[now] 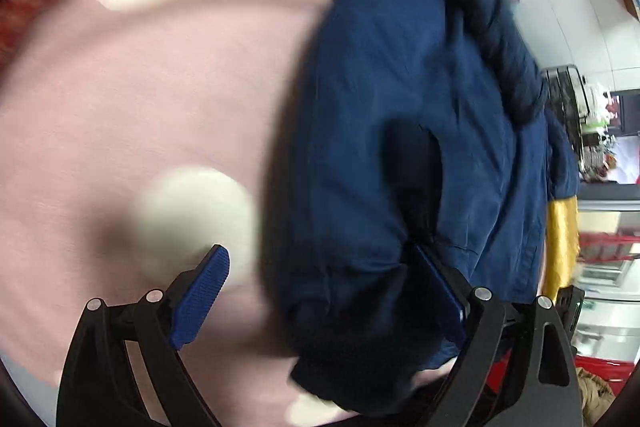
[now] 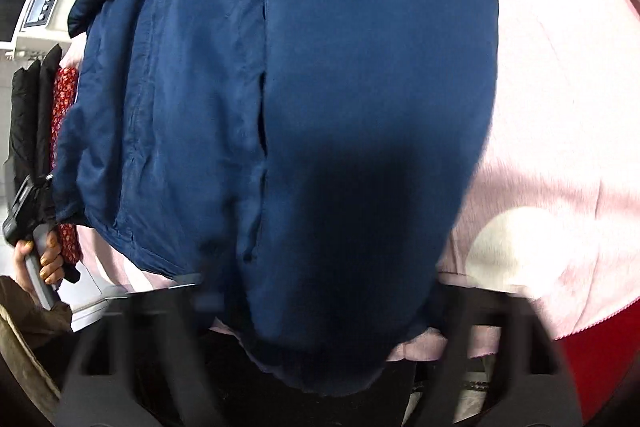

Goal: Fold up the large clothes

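Note:
A large navy jacket lies spread on a pink blanket; in the right wrist view the jacket fills most of the picture, with a pocket slit down its middle. My left gripper stands open at the jacket's lower corner. Its left blue pad is bare above the blanket, while the right finger touches the fabric's edge. My right gripper is at the jacket's near hem. Fabric covers its fingertips and its black arms are blurred, so its grip is hidden.
The pink blanket carries white shapes and lies over a red cover. A yellow lining shows at the jacket's right edge. Black and red floral garments hang at the left, beside a white appliance. A hand holds a gripper handle there.

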Demonstrator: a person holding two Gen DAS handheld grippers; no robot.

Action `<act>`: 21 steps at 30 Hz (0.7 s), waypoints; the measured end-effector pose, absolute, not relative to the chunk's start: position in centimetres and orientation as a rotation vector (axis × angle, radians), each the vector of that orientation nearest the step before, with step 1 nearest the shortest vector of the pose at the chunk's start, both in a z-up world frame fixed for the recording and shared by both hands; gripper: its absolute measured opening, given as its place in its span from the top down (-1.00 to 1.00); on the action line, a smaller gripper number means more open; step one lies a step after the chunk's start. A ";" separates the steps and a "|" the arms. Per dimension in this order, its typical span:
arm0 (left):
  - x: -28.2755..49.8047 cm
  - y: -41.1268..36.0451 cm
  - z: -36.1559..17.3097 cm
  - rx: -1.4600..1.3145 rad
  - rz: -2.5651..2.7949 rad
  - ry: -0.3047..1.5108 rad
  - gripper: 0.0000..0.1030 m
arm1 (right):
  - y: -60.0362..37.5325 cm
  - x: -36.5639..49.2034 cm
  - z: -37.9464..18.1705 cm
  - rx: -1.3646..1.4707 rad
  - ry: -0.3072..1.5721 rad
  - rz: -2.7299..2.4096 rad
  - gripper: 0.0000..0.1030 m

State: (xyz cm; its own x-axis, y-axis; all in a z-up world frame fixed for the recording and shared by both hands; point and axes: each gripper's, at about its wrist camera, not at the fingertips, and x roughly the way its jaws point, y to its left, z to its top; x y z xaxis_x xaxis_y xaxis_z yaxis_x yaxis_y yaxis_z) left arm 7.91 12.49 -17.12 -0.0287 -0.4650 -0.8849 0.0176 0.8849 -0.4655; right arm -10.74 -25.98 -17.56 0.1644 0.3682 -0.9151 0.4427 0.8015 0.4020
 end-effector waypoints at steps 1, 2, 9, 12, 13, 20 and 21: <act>7.8 11.8 -17.6 -0.362 -0.397 1.578 -0.61 | -26.2 -10.8 -17.0 0.727 1.412 -0.038 0.56; 7.5 10.8 -17.6 -0.341 -0.391 1.569 -0.50 | -26.5 -11.0 -16.3 0.748 1.386 -0.027 0.60; 6.1 9.4 -9.2 -0.256 -0.611 1.449 0.55 | -34.6 -16.0 -6.3 0.801 1.173 -0.162 0.69; 5.1 9.7 -7.5 -0.129 -0.659 1.457 0.55 | -38.2 -16.9 -4.9 0.793 1.174 -0.192 0.59; 4.6 9.9 -8.5 -0.052 -0.630 1.491 0.54 | -39.0 -16.9 -5.6 0.805 1.193 -0.191 0.21; 4.5 13.5 -13.4 -0.074 -0.466 1.653 0.32 | -41.9 -23.6 -9.2 1.011 1.104 -0.415 -0.84; 4.7 13.8 -13.3 -0.073 -0.462 1.661 0.18 | -42.2 -25.5 -9.8 1.051 1.084 -0.443 -0.84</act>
